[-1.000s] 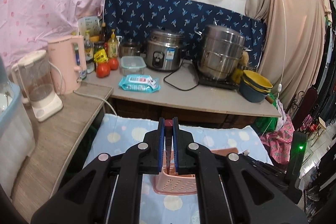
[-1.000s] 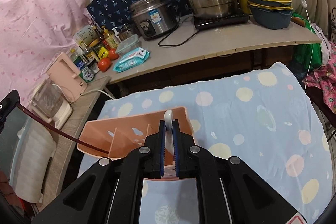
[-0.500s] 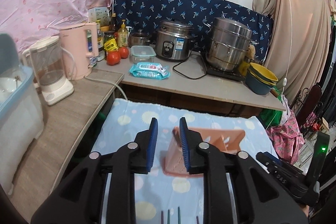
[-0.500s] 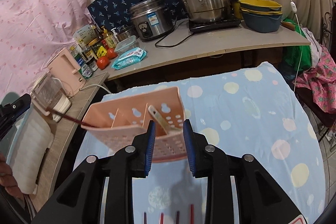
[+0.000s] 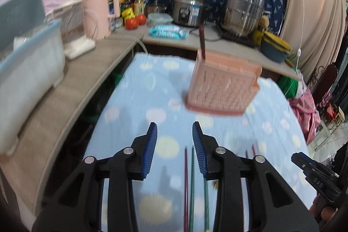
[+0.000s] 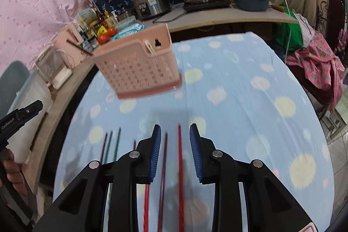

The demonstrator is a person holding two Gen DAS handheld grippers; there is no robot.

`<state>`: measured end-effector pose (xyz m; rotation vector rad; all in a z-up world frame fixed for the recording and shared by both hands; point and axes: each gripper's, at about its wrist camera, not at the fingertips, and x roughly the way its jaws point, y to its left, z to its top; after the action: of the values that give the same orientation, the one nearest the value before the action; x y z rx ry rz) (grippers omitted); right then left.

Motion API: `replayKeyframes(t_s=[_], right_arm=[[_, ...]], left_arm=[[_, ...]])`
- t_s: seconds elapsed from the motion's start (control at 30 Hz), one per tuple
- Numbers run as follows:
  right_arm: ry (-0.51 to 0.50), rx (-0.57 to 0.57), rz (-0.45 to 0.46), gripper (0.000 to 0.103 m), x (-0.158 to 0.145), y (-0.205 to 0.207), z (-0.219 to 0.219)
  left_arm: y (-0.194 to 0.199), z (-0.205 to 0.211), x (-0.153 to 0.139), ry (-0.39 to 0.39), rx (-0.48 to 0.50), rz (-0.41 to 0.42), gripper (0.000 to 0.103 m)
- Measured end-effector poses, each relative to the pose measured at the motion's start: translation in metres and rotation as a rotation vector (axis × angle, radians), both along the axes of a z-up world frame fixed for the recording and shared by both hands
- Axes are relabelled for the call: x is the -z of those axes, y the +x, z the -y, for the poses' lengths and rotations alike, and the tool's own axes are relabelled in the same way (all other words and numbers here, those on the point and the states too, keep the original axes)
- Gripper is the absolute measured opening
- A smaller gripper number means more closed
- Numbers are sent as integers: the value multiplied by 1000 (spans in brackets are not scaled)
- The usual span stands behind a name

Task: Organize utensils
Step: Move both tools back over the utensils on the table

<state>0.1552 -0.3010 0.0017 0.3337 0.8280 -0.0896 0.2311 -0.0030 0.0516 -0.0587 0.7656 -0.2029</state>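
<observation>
Pink caddy point(image 6: 139, 66) mid-cloth point(image 6: 250, 101), clear margins

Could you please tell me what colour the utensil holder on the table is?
Pink; the utensil holder shows best in the right wrist view.

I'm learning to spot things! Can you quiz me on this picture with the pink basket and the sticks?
1. True or false: the pink basket lies tipped over on the blue cloth.
2. What white thing pokes out of the basket? A) spoon B) cup C) plate
3. Fill in: the red chopstick lies between the open pads of the right ______.

Key
1. False, it stands upright.
2. A
3. hand-held gripper
</observation>
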Motion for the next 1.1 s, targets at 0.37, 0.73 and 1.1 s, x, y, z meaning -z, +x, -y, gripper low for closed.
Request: replayKeyframes(t_s=[0.37, 0.73, 1.1], right_arm=[[-3, -10, -119, 27, 52, -74, -17], [-18, -63, -166, 26, 79, -95, -46], [-16, -68, -189, 26, 88, -95, -50]], left_arm=[[-65, -7, 67, 38, 18, -141, 32], [-107, -10, 111, 40, 54, -252, 32], [-115, 7, 122, 47, 110, -285, 32]])
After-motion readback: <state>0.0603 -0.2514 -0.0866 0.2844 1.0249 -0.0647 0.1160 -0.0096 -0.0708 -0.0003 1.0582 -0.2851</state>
